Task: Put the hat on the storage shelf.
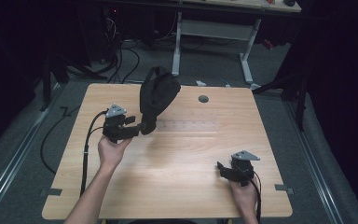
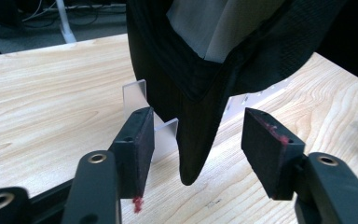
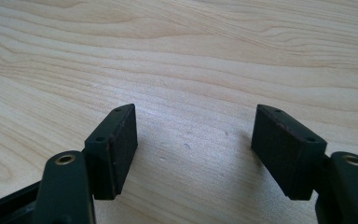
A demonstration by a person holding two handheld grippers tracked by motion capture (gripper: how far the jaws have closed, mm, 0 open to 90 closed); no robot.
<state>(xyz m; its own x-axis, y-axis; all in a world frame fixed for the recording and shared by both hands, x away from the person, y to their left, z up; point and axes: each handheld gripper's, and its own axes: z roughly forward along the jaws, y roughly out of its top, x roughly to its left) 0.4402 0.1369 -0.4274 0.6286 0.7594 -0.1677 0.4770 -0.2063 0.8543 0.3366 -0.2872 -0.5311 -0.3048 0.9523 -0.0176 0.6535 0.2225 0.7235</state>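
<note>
Nearest to me, well to the right of the cap (image 1: 157, 93) and closer to my edge, my right claw (image 1: 223, 169) rests low over the bare tabletop (image 1: 182, 158). It is spread wide with nothing between its pads.

My left claw (image 1: 134, 126) sits right at the lower tip of the cap's brim. In the left gripper view the brim hangs down between the two pads (image 2: 137, 149), and I see a gap on either side of it, so the claw is spread around the brim and not pinching it.

The cap stands upright near the far left part of the tabletop, and it seems to be propped on a clear plastic stand (image 2: 135, 93) just behind the brim. I judge the placing is as good as done. What is left is to draw the left claw clear without dragging the brim along.

The cap covers most of the stand, so I cannot tell how the cap bears on it, nor how firmly it sits. Beyond the cap to the right is a small round hole (image 1: 203, 99) in the tabletop, and past that the room is too dark to read.
</note>
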